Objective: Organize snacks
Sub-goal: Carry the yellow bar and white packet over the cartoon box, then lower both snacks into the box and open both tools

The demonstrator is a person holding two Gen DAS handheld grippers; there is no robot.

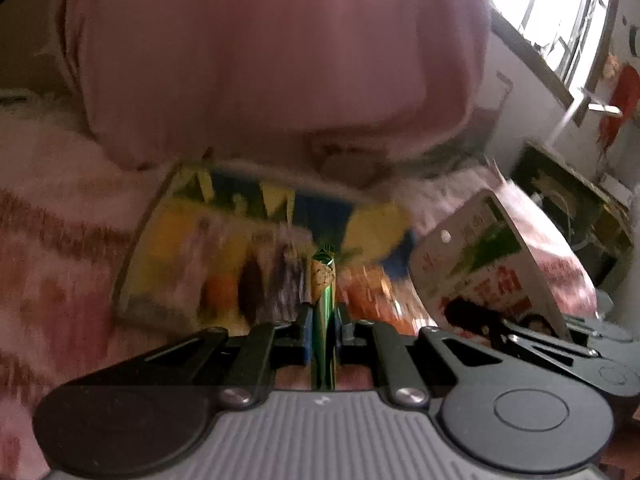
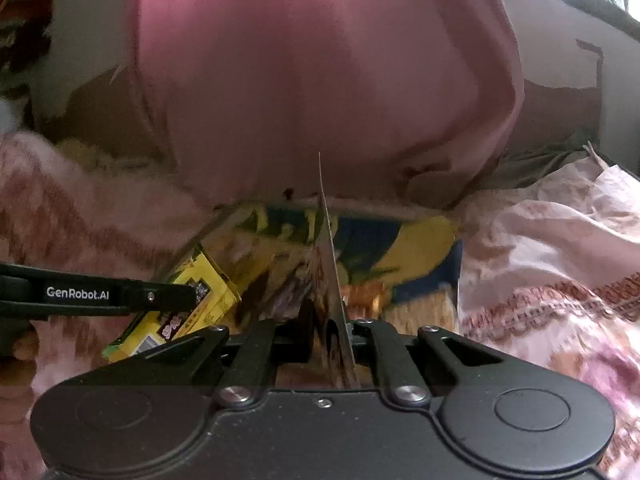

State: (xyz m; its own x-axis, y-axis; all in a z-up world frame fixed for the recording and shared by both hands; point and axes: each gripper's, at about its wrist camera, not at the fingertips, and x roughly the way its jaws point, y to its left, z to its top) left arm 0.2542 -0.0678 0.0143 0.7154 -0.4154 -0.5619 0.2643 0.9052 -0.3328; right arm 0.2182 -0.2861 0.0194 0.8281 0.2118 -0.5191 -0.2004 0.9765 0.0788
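Note:
My left gripper (image 1: 322, 320) is shut on a thin green and yellow snack packet (image 1: 323, 280), seen edge-on; it also shows in the right wrist view as a yellow packet (image 2: 192, 304) beside the left gripper's arm (image 2: 100, 294). My right gripper (image 2: 330, 328) is shut on a flat red and white snack bag (image 2: 330, 272), seen edge-on; it also shows in the left wrist view (image 1: 480, 256). Both packets hang over a colourful yellow and blue snack box (image 1: 224, 240), which also shows in the right wrist view (image 2: 412, 256) with snacks inside.
The box lies on a pink patterned blanket (image 2: 540, 272). A large pink cushion (image 1: 260, 60) stands just behind the box. A window (image 1: 560, 8) and dark clutter (image 1: 568, 208) are at the right.

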